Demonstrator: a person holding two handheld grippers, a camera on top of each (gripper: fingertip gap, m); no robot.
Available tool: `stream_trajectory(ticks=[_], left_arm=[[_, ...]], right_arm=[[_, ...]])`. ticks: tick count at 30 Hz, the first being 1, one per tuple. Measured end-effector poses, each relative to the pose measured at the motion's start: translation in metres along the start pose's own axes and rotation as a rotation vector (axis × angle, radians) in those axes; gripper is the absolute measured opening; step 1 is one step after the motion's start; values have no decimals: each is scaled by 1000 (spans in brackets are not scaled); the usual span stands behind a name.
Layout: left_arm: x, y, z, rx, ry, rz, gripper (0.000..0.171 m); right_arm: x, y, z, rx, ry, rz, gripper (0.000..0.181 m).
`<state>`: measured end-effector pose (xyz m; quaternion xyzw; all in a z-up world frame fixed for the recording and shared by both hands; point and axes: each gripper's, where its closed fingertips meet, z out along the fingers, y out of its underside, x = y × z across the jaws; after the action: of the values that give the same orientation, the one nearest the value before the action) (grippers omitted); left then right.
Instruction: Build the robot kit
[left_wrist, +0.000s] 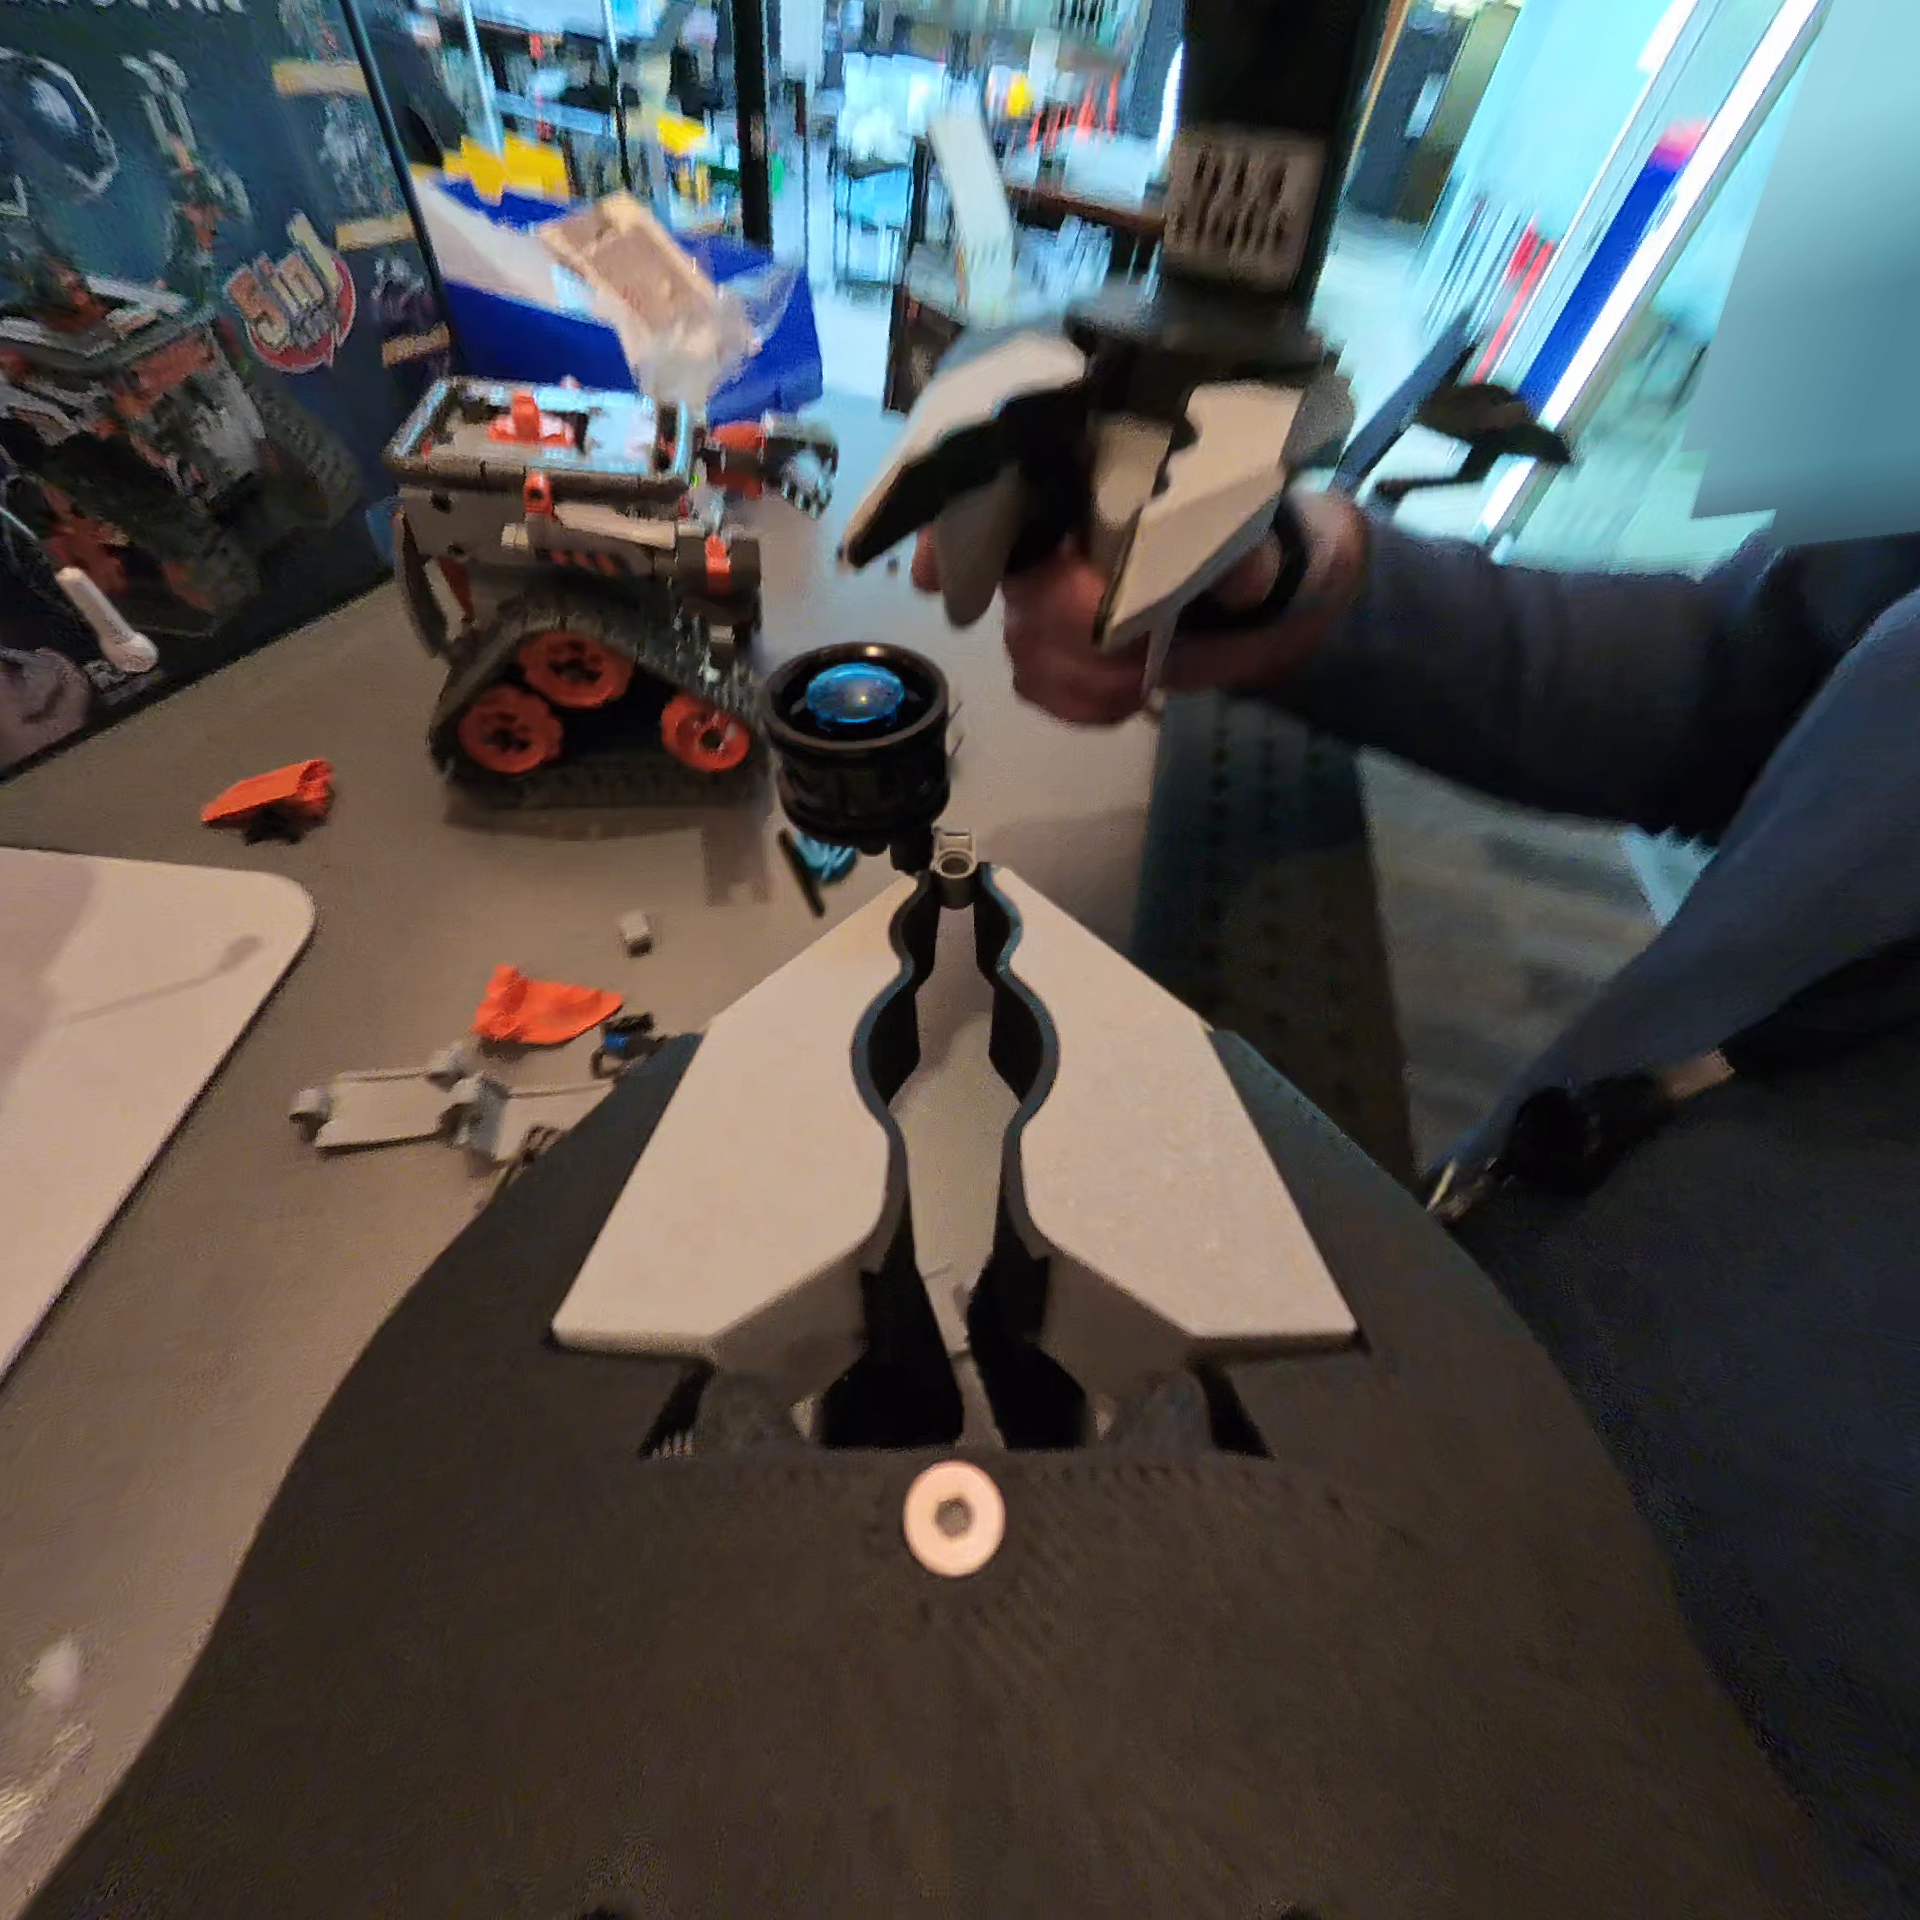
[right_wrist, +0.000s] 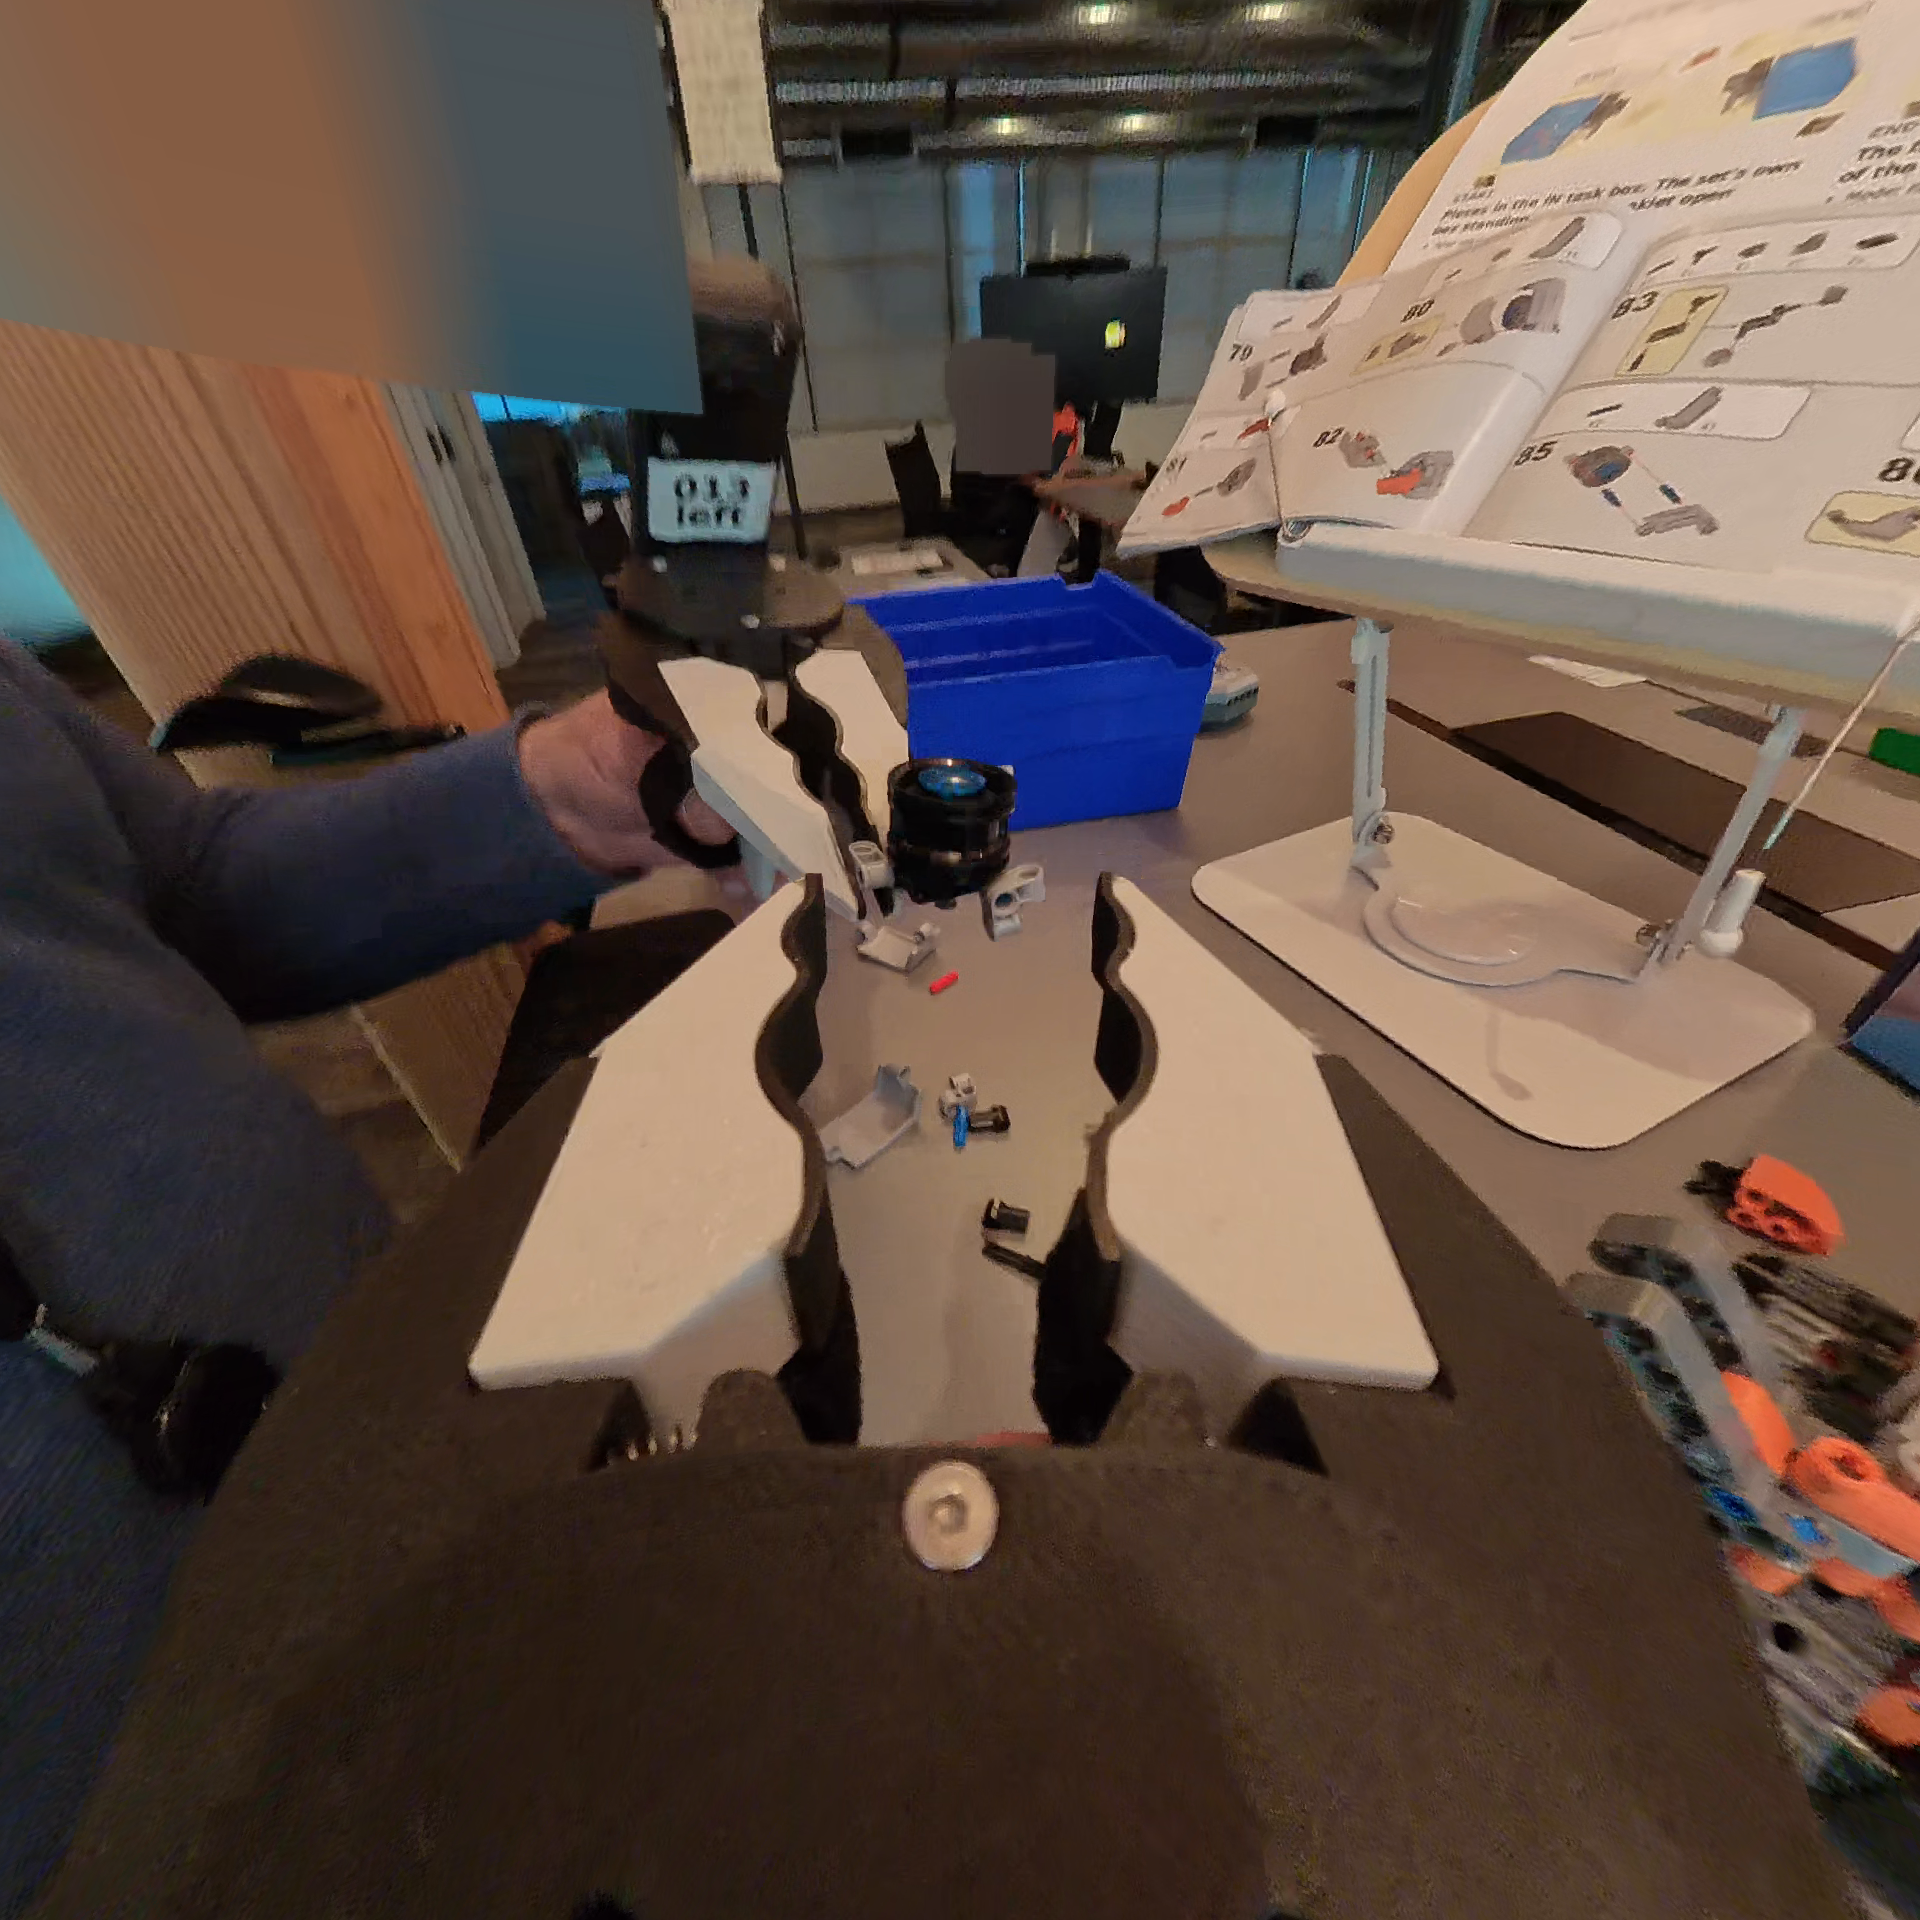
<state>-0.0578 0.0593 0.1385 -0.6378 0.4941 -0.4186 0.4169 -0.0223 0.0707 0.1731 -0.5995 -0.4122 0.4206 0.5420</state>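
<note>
My left gripper (left_wrist: 953, 883) is shut on a small grey connector (left_wrist: 953, 857) fixed to the underside of a black round part with a blue lens (left_wrist: 857, 727), and holds it above the grey table. In the right wrist view, the left gripper (right_wrist: 871, 902) and the black round part (right_wrist: 951, 821) sit just beyond my right gripper (right_wrist: 961, 904). The right gripper is open and empty, its jaws wide apart over several small loose pieces (right_wrist: 971, 1117). In the left wrist view, the right gripper (left_wrist: 992, 587) hangs open, up and to the right of the lens part.
A grey and orange tracked vehicle model (left_wrist: 592, 603) stands behind the lens part, with orange pieces (left_wrist: 540, 1008) and a grey piece (left_wrist: 416, 1107) beside it. A blue bin (right_wrist: 1049, 686) sits at the back. A white book stand (right_wrist: 1507, 997) holds an open instruction booklet (right_wrist: 1558, 416) at the right. Left tips to right tips: about 6 cm. Both grippers' tips are roughly 20 cm from the grey piece (left_wrist: 416, 1107).
</note>
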Motion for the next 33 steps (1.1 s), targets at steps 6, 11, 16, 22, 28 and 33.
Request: stream_trajectory(ticks=[6,11,16,22,28,33], left_arm=[[-15,19,2,-318,-123,272,4],[-15,30,8,-520,-156,530,4],[-14,26,13,-554,-173,611,4],[-26,10,15,-484,-223,577,5],[-26,2,13,-282,-166,276,32],[-19,-6,15,-82,-93,44,38]], right_arm=[[-4,7,7,-219,0,-188,53],[1,32,22,-361,17,-259,55],[1,42,27,-383,33,-291,30],[13,28,26,-299,165,-322,29],[23,6,21,-197,322,-390,29],[19,-5,21,-137,400,-475,30]])
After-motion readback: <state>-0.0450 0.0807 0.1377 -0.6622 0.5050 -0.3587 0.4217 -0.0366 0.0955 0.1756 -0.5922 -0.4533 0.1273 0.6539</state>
